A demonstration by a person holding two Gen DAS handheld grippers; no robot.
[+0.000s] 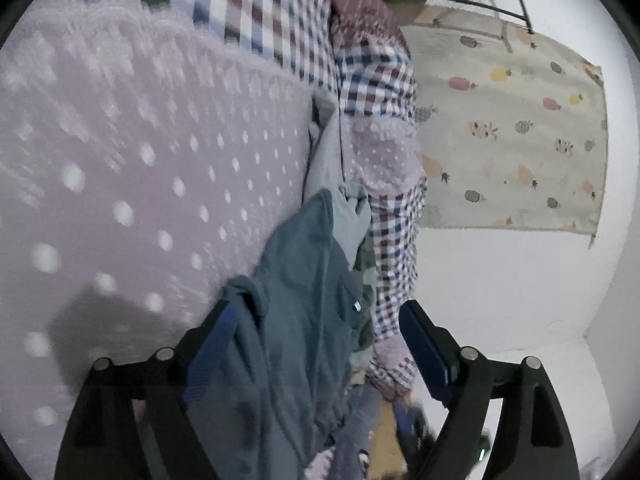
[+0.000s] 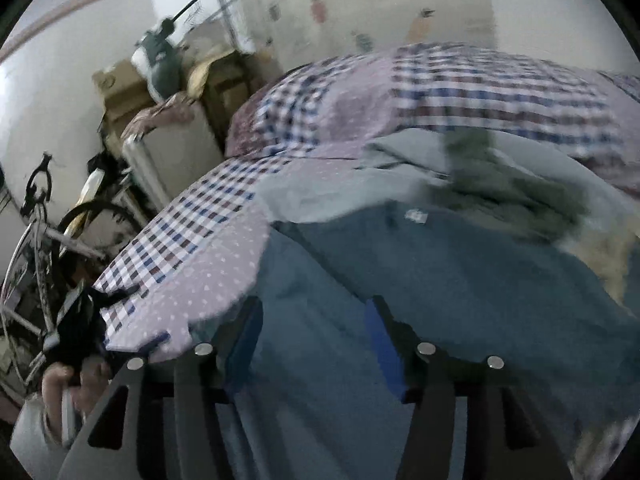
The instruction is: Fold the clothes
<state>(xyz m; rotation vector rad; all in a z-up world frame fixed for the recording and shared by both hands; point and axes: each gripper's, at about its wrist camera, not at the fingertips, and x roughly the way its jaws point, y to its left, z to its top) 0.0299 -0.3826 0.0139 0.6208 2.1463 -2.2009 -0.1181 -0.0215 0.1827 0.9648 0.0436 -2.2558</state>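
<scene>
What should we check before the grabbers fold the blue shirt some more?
1. Left gripper open around the blue garment: ok, its fingers stand wide apart with cloth between them.
2. Right gripper open over the same garment: ok, cloth lies between the spread fingers.
3. Either gripper pinching cloth: not ok, neither is closed.
4. Garment lying flat: not ok, it is bunched and wrinkled.
5. Other clothes out of the way: not ok, a pale garment and a dark green one touch it.
6. Garment fully on the bed cover: cannot tell.
</scene>
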